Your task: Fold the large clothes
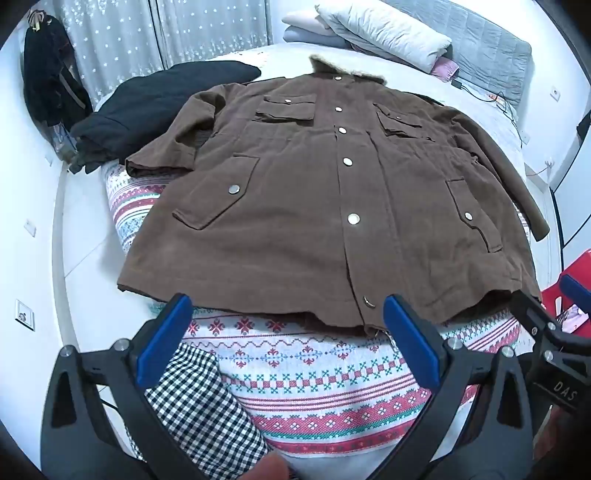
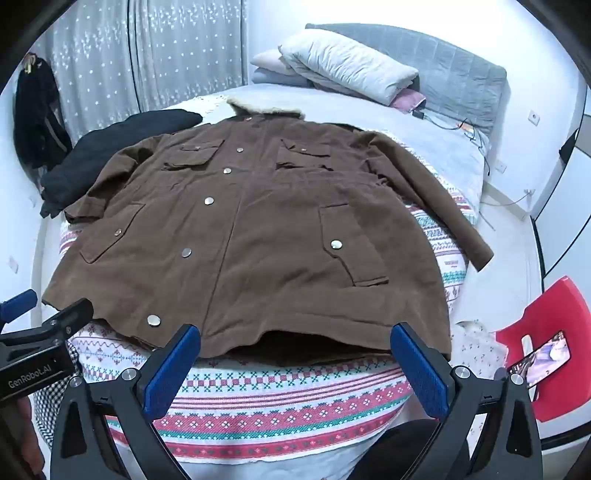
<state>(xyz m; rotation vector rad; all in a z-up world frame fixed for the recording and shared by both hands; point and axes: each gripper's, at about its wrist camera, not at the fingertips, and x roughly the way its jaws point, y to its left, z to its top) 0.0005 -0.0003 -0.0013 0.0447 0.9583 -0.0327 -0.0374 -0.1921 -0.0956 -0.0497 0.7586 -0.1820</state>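
A large brown coat (image 1: 303, 206) (image 2: 251, 236) with metal snaps, flap pockets and a furry collar lies spread face up on the patterned bedspread (image 1: 314, 387) (image 2: 280, 406), sleeves out to both sides. My left gripper (image 1: 288, 314) hovers open just short of the coat's near hem, nothing between its blue pads. My right gripper (image 2: 295, 341) is open too, held over the hem further right. Each gripper shows at the edge of the other's view.
A black garment (image 1: 147, 107) (image 2: 110, 147) lies at the bed's left edge beside the coat's sleeve. Folded quilts and pillows (image 1: 388, 33) (image 2: 343, 66) sit at the headboard. A red chair (image 2: 550, 347) with a phone stands at right. Checked fabric (image 1: 207, 413) lies near.
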